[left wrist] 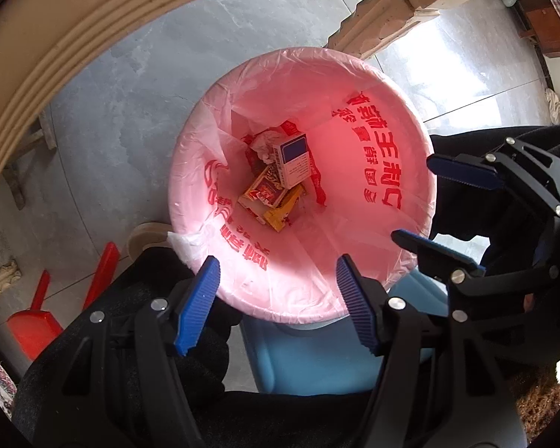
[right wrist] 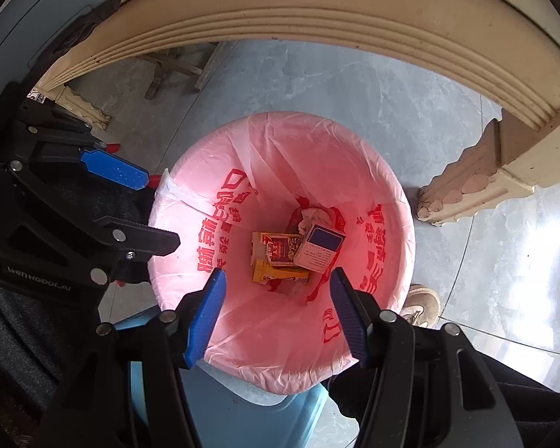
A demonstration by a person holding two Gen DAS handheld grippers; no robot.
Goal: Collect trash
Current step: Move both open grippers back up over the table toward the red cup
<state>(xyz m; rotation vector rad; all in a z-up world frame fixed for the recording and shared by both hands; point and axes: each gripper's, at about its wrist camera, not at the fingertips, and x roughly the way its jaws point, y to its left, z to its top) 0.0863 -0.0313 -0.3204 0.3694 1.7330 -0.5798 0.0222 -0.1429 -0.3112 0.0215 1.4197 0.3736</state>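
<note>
On the left side of the grey floor [left wrist: 130, 112] lies a red dustpan [left wrist: 37, 321], near the bottom left of the left wrist view. Just right of it is a blue bin [left wrist: 298, 366] lined with a pink bag [left wrist: 373, 130] that has red writing on it.

The left gripper [left wrist: 278, 300] hangs over the near rim of the bin. Its blue pads [left wrist: 198, 306] are spread apart, and nothing is between them. The right gripper [right wrist: 278, 311] hangs over the near rim too, with its pads [right wrist: 205, 317] spread apart and nothing between them. In the left wrist view the right gripper shows at the right side of the bin, with its jaws spread.

The trash is down at the bottom of the bag. A white box with a blue top [left wrist: 293, 164] lies on top of the pile. Under it is a red and yellow packet [left wrist: 265, 190], and next to that a yellow wrapper [left wrist: 283, 212]. A crumpled white paper [left wrist: 261, 145] sits at the far side of the pile.

A cream table edge [right wrist: 317, 22] curves above the bin. A carved table leg [right wrist: 466, 186] stands on the floor to the right. A shoe [right wrist: 423, 306] touches the floor by the bin's right side.
</note>
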